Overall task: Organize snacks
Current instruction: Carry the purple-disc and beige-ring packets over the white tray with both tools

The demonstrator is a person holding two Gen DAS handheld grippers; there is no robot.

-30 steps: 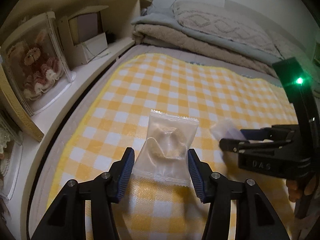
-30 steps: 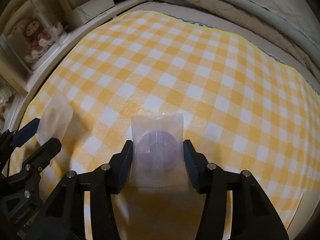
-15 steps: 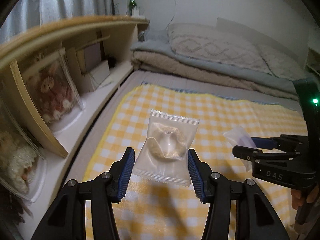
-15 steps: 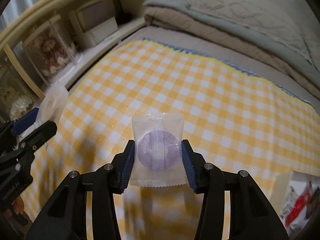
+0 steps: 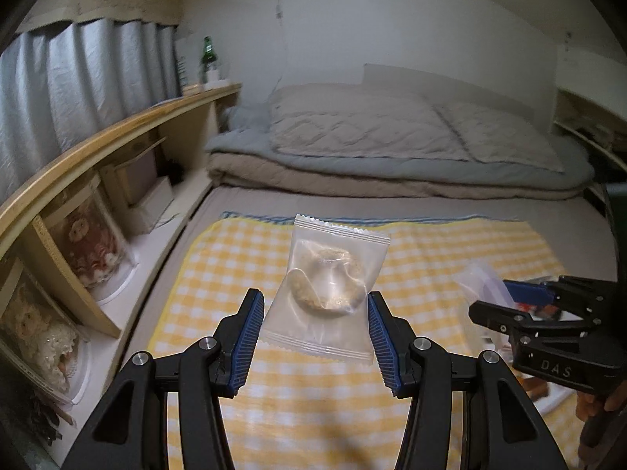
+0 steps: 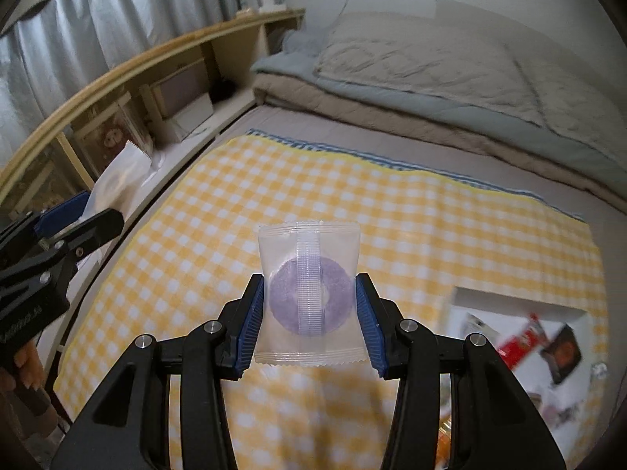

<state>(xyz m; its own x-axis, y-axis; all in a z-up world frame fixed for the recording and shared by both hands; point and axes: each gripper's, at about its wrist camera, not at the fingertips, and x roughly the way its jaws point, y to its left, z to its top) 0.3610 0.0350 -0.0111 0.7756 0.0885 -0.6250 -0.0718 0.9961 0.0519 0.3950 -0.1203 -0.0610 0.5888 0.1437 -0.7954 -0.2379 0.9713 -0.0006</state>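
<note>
My left gripper (image 5: 311, 333) is shut on a clear packet with a beige ring-shaped snack (image 5: 327, 286), held up above the yellow checked cloth (image 5: 235, 258). My right gripper (image 6: 309, 321) is shut on a clear packet with a purple ring-shaped snack (image 6: 309, 297), also held in the air. In the left wrist view the right gripper (image 5: 509, 301) shows at the right edge with its packet. In the right wrist view the left gripper (image 6: 84, 215) shows at the left edge, its packet (image 6: 117, 180) sticking up. A white tray (image 6: 509, 301) with red and dark snack packs lies at the lower right.
A wooden shelf unit (image 5: 98, 149) with boxed dolls and boxes runs along the left. Folded grey and beige bedding (image 5: 372, 145) is piled at the far end of the mattress. A green bottle (image 5: 209, 55) stands on the shelf top beside grey curtains.
Both grippers have risen with their packets still gripped; the views now take in the wall, the curtains and the whole bedding. The white tray has come into the right wrist view.
</note>
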